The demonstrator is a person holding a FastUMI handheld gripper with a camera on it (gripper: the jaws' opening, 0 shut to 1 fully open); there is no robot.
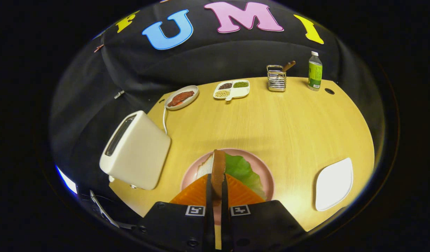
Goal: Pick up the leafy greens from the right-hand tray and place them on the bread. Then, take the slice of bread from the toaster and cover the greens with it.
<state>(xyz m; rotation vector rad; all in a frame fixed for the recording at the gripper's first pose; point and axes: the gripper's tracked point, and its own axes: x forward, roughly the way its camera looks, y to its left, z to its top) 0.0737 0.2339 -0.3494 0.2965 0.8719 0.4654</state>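
gripper (pixel 217 189): jaws pinch bread slice (pixel 218 168) edge-on | over greens (pixel 243 171), pink plate (pixel 267 175) | toaster (pixel 136 150) at 10 o'clock, seemingly empty

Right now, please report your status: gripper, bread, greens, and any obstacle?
Gripper shut on bread slice, held on edge over pink plate. Leafy greens already on bottom bread. Toaster stands clear beside the plate; nothing in the way.
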